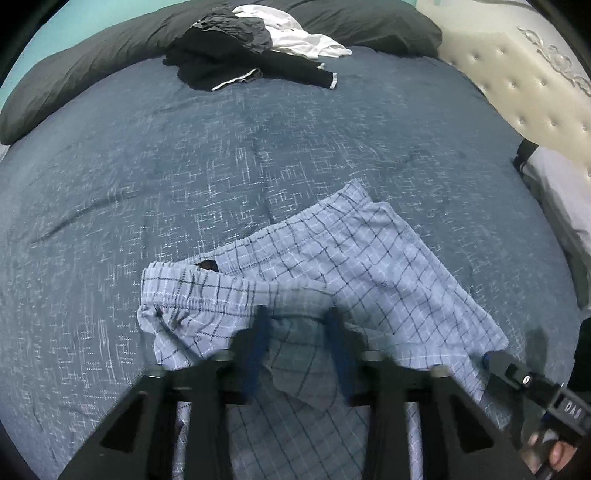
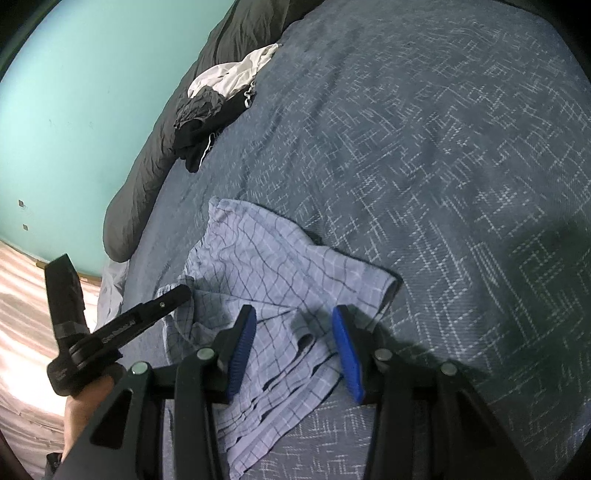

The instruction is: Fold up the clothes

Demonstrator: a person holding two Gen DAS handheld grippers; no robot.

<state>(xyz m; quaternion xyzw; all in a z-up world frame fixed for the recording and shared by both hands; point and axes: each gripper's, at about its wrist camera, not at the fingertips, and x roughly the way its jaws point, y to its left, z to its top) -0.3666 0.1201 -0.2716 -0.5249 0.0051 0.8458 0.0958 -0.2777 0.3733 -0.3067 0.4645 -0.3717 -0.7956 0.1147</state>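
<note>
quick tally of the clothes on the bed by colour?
Light blue plaid: 1, the shorts under both grippers
Black with white trim: 1 garment, in the far pile
Dark grey: 1 crumpled garment, on top of the pile
White: 1 garment, in the pile
Total: 4 visible; the pile may hide more.

wall (image 2: 74, 110): turquoise | bed cover (image 1: 184, 166): blue, patterned | headboard (image 1: 517, 85): cream, tufted | bolster (image 1: 74, 85): dark grey
</note>
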